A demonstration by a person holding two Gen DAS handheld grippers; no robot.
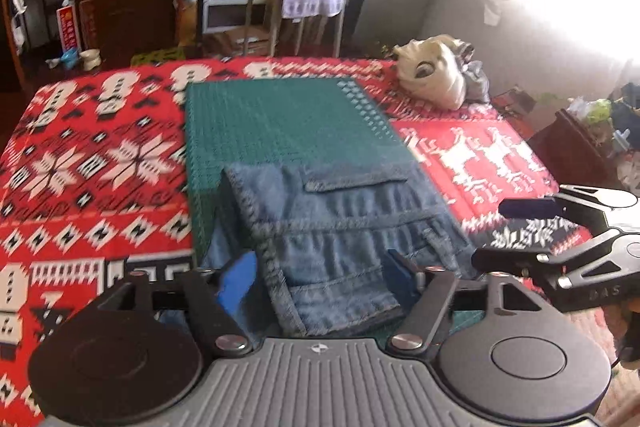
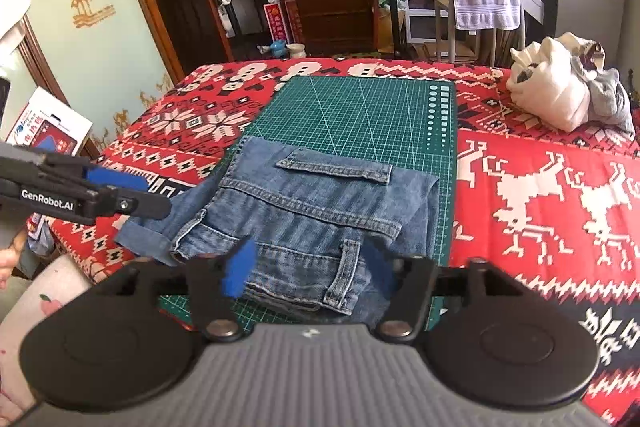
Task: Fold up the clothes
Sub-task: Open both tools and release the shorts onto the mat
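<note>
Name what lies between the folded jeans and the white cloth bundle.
Right wrist view: bare green cutting mat, then red patterned blanket, between the jeans and the bundle.

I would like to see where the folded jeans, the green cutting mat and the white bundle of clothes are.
folded jeans (image 2: 320, 219), right wrist view, middle of the denim.
green cutting mat (image 2: 360, 107), right wrist view, bare gridded part.
white bundle of clothes (image 2: 552, 95), right wrist view, white cloth front.

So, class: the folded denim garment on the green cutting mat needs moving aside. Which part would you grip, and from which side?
Grip the folded denim garment at its near edge, where the layers stack thick, coming in low from the near side. That edge already faces the open right gripper and the open left gripper; one at each near corner would probably keep the fold together on the cutting mat.
</note>
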